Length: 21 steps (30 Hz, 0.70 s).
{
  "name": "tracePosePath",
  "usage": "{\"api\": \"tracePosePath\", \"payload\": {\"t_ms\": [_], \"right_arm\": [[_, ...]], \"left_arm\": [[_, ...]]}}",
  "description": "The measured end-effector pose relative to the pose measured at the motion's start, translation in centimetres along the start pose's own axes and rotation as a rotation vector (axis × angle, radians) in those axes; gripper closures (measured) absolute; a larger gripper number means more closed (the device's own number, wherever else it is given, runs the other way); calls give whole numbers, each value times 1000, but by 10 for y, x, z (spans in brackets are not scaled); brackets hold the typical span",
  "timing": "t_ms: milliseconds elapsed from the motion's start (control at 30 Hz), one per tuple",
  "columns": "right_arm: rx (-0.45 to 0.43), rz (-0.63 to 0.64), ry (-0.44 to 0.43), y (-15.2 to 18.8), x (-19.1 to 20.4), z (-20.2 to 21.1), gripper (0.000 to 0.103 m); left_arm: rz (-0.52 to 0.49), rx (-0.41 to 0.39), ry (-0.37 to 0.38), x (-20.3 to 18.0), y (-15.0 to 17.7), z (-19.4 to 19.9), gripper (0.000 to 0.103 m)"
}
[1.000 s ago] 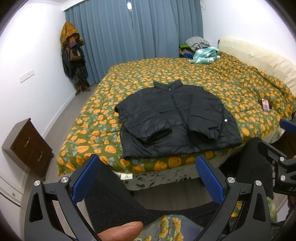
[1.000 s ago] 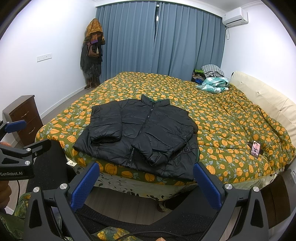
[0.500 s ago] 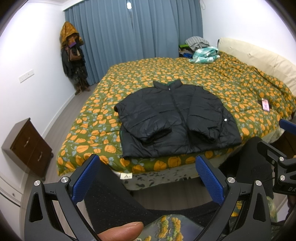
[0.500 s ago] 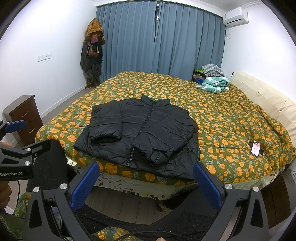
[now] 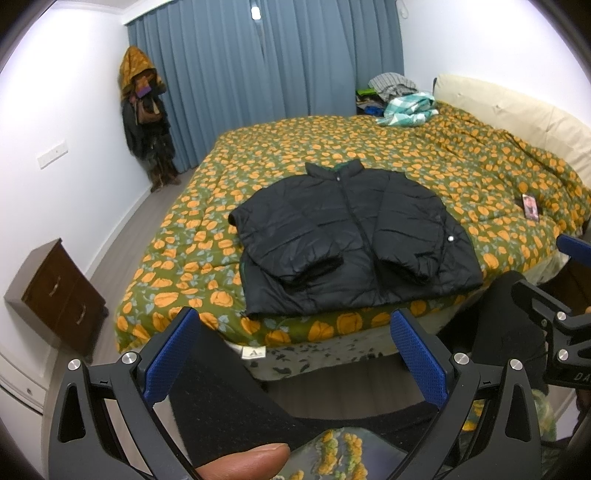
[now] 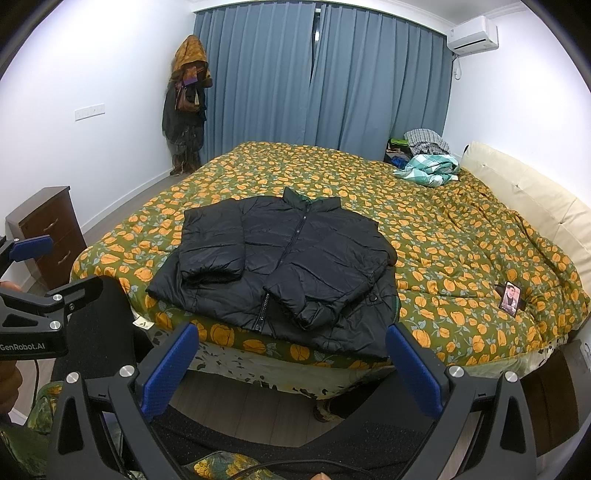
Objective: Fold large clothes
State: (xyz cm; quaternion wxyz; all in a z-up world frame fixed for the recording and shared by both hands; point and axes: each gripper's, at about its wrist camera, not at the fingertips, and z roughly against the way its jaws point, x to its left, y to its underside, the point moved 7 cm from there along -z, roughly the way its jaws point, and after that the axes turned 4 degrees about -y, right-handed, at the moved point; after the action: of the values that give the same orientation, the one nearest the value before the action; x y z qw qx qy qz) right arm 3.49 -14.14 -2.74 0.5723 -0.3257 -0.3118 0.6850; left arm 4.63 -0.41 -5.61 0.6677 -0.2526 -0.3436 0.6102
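You had the black puffer jacket [image 5: 351, 240] lying front-up near the foot edge of the bed [image 5: 480, 162], in the centre of both frames, its collar pointing toward the curtains and both sleeves already folded in over the chest. That placement looked deliberate: at the near edge, the hem sat closest to you, so it could be lifted toward the collar for the next fold.

Your left claw [image 5: 295, 354] was spread wide and held nothing, hovering low in the frame, well short of the mattress. Your right claw [image 6: 291, 354] was likewise spread and empty, level with its partner, as if you were lining up one claw per hem corner.

The right view alone showed the air conditioner [image 6: 472, 35] at upper right and the zipper pull at the hem. The left view alone caught your thumb [image 5: 243, 461] at the bottom edge. Both showed the phone [image 6: 510, 297] lying well apart from the jacket.
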Motion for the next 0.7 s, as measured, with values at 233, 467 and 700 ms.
{"api": "tracePosePath", "payload": {"t_ms": [233, 467, 700], "right_arm": [[0, 1, 0, -1, 0, 0, 0], [-12, -5, 2, 2, -4, 2, 0], [-172, -70, -4, -25, -49, 8, 0]], "left_arm": [[-8, 8, 4, 4, -2, -2, 0], [-21, 40, 32, 4, -1, -10, 0], [13, 70, 87, 4, 6, -16, 0]]}}
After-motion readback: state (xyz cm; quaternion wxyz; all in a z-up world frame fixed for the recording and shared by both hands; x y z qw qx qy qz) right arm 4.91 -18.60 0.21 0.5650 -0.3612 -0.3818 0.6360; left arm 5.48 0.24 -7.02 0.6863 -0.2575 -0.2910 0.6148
